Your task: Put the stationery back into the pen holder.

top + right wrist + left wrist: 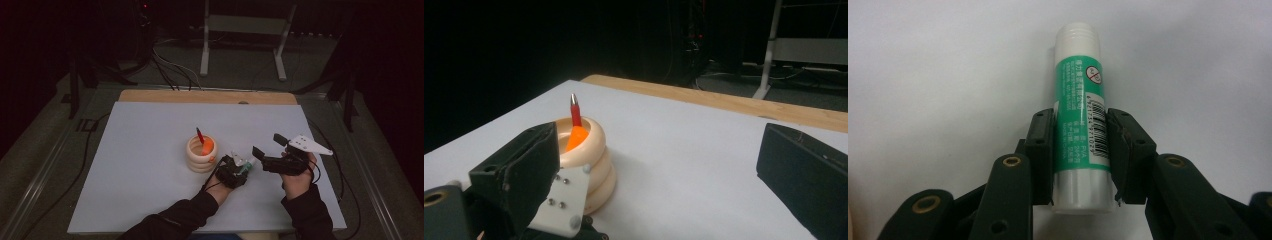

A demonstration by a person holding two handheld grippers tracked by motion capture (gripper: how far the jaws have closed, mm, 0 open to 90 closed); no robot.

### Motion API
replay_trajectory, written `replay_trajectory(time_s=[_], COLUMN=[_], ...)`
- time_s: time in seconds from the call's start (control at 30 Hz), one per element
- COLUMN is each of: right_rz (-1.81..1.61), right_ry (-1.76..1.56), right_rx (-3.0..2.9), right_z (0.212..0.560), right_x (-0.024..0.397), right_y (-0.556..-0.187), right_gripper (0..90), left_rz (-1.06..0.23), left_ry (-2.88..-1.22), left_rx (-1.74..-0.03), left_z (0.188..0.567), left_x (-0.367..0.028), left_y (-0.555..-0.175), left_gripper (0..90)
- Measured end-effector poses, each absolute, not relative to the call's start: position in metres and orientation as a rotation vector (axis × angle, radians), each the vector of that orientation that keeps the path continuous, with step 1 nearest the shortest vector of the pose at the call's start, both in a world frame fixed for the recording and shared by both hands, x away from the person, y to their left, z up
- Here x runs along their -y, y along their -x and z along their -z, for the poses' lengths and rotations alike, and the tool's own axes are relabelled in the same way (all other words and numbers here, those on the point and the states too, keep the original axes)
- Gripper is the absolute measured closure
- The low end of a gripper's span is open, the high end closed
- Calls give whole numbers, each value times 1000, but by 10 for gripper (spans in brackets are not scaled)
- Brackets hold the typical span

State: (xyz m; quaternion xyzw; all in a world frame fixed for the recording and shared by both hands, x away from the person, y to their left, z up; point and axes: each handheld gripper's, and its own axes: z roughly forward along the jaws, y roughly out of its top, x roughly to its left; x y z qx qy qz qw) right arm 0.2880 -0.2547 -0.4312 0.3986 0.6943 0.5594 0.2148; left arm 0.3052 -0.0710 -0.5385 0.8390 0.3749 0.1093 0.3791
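A green-and-white glue stick (1082, 115) lies lengthwise between my left gripper's (1081, 122) jaws, which are shut on its lower half, cap end pointing away. In the high view the left gripper (236, 169) holds the glue stick (245, 163) just above the white table (140, 150), right of a cream ringed holder (201, 155). A red pen (200, 135) and an orange item (208, 145) stand in the holder. My right gripper (268, 145) hovers open just right of the left one. From it I see the holder (591, 155) and the red pen (575, 112) beyond its left jaw.
A wooden strip (207, 96) borders the table's far edge. Behind it on the floor stand a white metal frame (243, 40) and several cables (170, 70). Wide bare table surface lies left of the holder and toward the back.
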Motion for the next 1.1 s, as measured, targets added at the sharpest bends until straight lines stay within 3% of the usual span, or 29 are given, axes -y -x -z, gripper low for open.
replay_trajectory(time_s=[1.1], right_rz=[-1559], right_ry=[-1113], right_rx=[-1919], right_z=[429], right_x=[255], right_y=[-287], right_gripper=[39], left_rz=[-259], left_ry=[-2119], left_rx=[-802], left_z=[491], left_x=[22], left_y=[-279], left_gripper=[670])
